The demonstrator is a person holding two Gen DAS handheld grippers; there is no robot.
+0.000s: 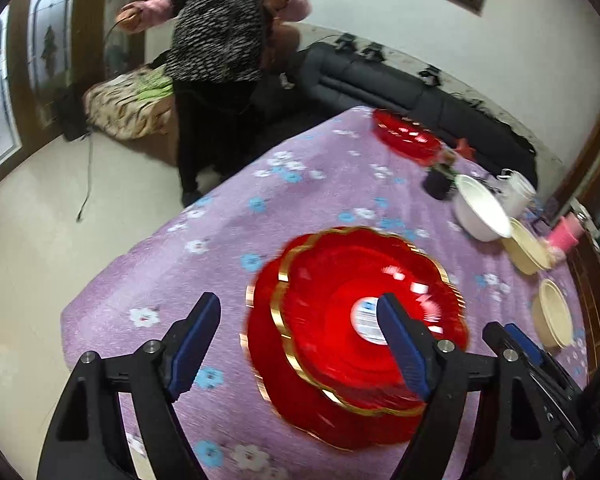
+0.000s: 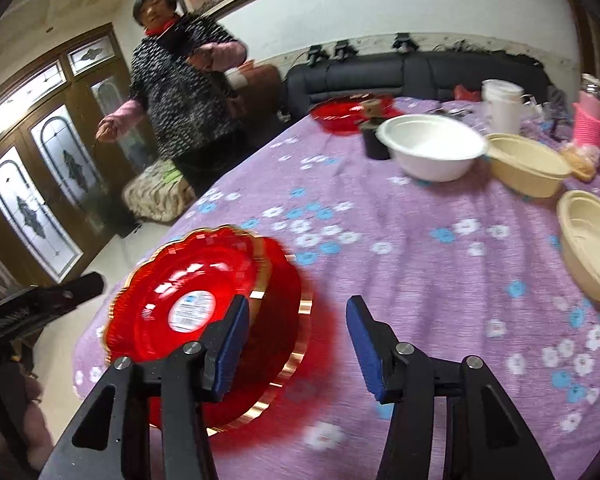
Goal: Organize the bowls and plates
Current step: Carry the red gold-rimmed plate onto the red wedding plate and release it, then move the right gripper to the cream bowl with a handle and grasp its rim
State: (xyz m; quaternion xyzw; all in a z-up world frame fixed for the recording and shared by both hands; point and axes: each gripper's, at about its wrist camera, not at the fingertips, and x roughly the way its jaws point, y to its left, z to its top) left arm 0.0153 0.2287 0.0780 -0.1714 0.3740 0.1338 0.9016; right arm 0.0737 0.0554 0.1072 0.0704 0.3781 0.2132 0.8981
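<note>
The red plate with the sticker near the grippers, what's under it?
Under the top red plate lies another red gold-rimmed plate, offset so its edge shows, on the purple floral tablecloth. Whether more plates sit beneath is hidden.

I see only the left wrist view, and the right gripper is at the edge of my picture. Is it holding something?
Observer: No. The right gripper is open, with only the tablecloth between its fingers.
Operator: The standing person has her head cut off in my view. Where does she look?
Observer: Her face is turned toward the table and the camera.
Operator: Is anything behind the pink cup?
Observer: Yes, what looks like a lidded jar, blurred, stands just behind it.
</note>
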